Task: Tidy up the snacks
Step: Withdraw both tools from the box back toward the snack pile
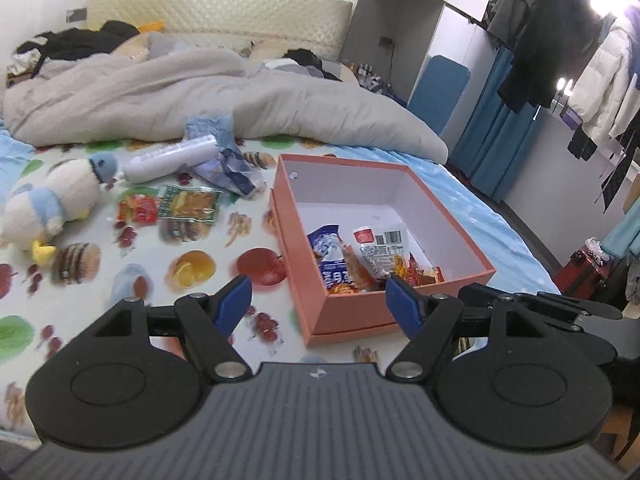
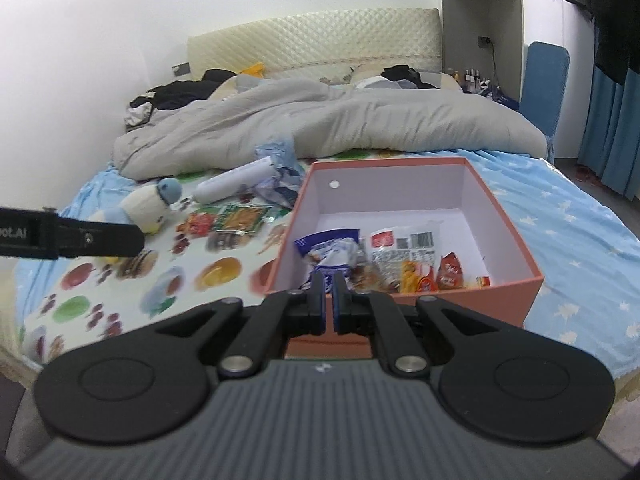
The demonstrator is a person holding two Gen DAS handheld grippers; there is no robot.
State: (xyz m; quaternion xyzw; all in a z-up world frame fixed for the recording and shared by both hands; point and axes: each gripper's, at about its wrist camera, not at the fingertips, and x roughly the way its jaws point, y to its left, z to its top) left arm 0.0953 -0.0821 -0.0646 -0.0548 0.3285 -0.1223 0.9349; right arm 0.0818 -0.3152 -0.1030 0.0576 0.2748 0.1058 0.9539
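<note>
A pink open box (image 1: 352, 316) (image 2: 516, 240) sits on the bed with several snack packets inside, among them a blue-white bag (image 1: 328, 248) (image 2: 332, 252) and a white packet with a barcode (image 1: 380, 244) (image 2: 408, 244). On the sheet to its left lie a green packet (image 1: 188, 202) (image 2: 240, 218) and a red packet (image 1: 138, 208) (image 2: 198, 222). My left gripper (image 1: 318, 304) hangs open and empty before the box's near corner. My right gripper (image 2: 329, 300) is shut with nothing in it, in front of the box's near wall. The left gripper's side (image 2: 72, 236) shows at the left edge of the right wrist view.
A plush penguin (image 1: 52, 204) (image 2: 148, 204), a white cylinder (image 1: 172, 158) (image 2: 236, 184) and crumpled blue-white wrapping (image 1: 228, 160) (image 2: 280, 176) lie on the fruit-print sheet. A grey duvet (image 1: 200, 96) (image 2: 320, 124) covers the far bed. Hanging clothes (image 1: 560, 40) and a red suitcase (image 1: 588, 272) stand on the right.
</note>
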